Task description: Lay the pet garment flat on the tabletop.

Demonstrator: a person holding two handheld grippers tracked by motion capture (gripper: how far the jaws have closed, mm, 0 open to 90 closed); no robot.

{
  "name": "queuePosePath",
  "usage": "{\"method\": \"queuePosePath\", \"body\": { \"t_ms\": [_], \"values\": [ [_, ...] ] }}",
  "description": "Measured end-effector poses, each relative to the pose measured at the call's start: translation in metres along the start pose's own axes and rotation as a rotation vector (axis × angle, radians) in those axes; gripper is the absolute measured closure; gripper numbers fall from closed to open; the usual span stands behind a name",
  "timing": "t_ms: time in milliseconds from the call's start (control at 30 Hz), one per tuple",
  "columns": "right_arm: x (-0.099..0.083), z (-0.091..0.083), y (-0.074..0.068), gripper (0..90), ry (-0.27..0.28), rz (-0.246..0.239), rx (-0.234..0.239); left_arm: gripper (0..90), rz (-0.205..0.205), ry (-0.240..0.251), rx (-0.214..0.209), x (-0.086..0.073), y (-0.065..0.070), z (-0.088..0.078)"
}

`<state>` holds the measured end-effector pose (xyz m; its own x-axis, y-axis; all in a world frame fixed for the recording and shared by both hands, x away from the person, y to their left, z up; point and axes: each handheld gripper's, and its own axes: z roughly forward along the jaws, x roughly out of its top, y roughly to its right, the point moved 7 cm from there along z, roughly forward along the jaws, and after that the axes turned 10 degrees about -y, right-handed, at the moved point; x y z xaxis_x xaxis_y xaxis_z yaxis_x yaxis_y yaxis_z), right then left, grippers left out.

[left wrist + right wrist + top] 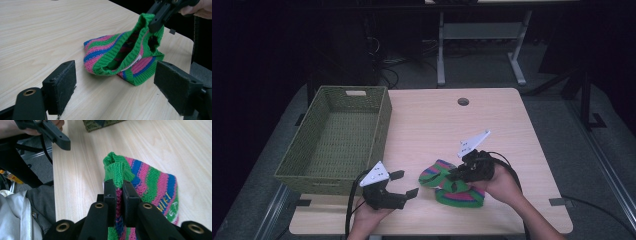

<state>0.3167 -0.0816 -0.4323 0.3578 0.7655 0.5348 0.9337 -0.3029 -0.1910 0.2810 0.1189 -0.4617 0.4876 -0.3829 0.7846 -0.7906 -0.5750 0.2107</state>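
A knitted hat (452,182) striped green, pink and blue lies on the wooden table (437,120) near its front edge. My right gripper (455,175) is shut on the hat's green ribbed rim (117,170) and lifts that edge off the table. The raised rim leaves the hat's mouth gaping in the left gripper view, hat (125,56). My left gripper (404,184) is open, low over the table to the left of the hat, its pads (62,85) wide apart with nothing between them. The right gripper (160,15) holds the hat's rim at the top of the left gripper view.
A green woven basket (339,140) with nothing in it stands on the table's left side, just behind my left gripper. A round cable hole (463,101) sits near the far edge. Beyond the table are desk legs and cables on a dark floor.
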Motion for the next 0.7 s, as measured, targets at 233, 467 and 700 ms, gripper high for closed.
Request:
{"method": "queuePosePath", "body": {
  "t_ms": [233, 467, 700],
  "values": [
    [0.003, -0.02, 0.003, 83.4, 0.045, 0.004, 0.006, 17.6, 0.015, -0.011, -0.01, 0.005, 0.002, 0.003],
    [0.004, -0.039, 0.008, 83.4, 0.074, 0.003, -0.008, 17.8, 0.024, 0.001, -0.034, 0.012, 0.005, 0.007],
    [0.006, -0.054, 0.011, 83.4, 0.111, 0.006, -0.004, 21.1, 0.051, -0.007, -0.053, 0.017, 0.006, 0.017]
  ]
}}
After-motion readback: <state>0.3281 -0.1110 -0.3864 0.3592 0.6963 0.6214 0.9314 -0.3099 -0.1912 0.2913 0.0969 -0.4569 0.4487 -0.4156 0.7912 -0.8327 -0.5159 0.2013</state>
